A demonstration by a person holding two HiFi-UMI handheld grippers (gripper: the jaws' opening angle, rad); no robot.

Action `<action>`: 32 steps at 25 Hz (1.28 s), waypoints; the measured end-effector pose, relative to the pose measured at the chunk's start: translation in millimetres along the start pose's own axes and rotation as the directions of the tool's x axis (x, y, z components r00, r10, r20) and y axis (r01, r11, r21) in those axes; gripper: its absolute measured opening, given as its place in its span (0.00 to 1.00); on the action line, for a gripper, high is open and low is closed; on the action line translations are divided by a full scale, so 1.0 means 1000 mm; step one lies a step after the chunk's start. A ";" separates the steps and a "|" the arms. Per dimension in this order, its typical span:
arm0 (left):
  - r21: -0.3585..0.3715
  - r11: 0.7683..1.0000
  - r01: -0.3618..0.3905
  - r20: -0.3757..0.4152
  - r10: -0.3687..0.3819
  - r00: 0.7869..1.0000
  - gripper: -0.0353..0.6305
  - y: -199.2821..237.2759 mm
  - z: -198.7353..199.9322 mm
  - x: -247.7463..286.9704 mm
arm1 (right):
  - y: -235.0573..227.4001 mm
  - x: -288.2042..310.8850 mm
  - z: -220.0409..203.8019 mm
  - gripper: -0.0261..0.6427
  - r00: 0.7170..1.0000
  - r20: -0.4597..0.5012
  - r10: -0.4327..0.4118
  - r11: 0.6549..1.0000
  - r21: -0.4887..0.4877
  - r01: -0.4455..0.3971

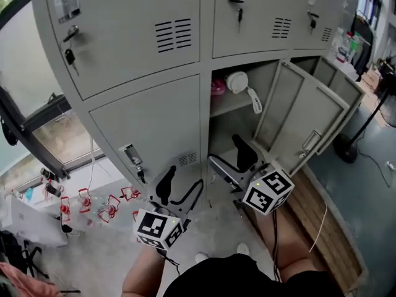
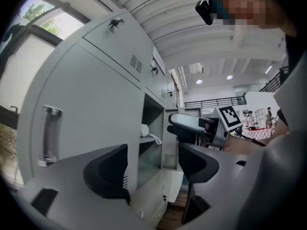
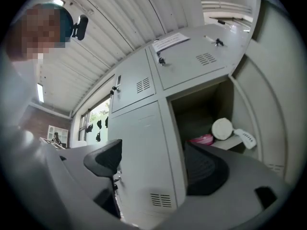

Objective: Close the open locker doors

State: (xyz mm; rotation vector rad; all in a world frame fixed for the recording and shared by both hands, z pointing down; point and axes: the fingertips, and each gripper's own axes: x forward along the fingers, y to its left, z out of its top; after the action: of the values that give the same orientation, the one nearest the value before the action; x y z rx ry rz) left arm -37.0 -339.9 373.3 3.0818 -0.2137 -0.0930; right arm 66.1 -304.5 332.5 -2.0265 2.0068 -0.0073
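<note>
Head view: locker door (image 1: 309, 113) stands open, clear of right gripper (image 1: 230, 159).

Concrete floor (image 1: 105, 255), bright window (image 1: 59, 135), ribbed white ceiling (image 2: 216, 32).

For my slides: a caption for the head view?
Left gripper and right gripper, both open, face grey lockers with an open lower door.

The open locker (image 1: 224, 132) stands right of a closed door (image 1: 148, 129); its own door (image 1: 309, 113) swings out to your right. A roll (image 1: 236, 81) lies on the shelf (image 1: 228, 106) inside it.
</note>
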 end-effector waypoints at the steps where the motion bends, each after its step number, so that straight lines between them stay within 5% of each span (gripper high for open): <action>1: -0.003 0.999 0.038 0.000 -0.038 0.999 0.56 -0.013 0.000 0.011 | -0.009 -0.015 0.006 0.65 0.999 0.007 -0.033 0.999 -0.008 0.033; 6: -0.026 0.976 0.216 -0.012 -0.216 0.976 0.56 -0.079 -0.009 0.066 | -0.050 -0.087 0.030 0.65 0.983 0.026 -0.180 0.983 -0.032 0.181; 13: -0.041 0.943 0.330 -0.029 -0.331 0.943 0.56 -0.157 -0.020 0.126 | -0.098 -0.171 0.062 0.65 0.957 0.067 -0.282 0.956 -0.058 0.286; 23: -0.050 0.932 0.360 -0.060 -0.362 0.930 0.56 -0.254 -0.035 0.204 | -0.187 -0.264 0.096 0.65 0.937 0.086 -0.338 0.939 -0.033 0.342; 32: -0.019 0.949 0.315 -0.080 -0.315 0.946 0.56 -0.310 -0.045 0.260 | -0.254 -0.314 0.106 0.65 0.945 0.085 -0.317 0.948 -0.003 0.318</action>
State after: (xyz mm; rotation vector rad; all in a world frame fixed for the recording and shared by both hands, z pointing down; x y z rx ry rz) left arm 264.9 -67.3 386.2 3.0761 0.2851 0.0215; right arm 327.0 21.2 345.0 -2.2985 1.6165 0.0271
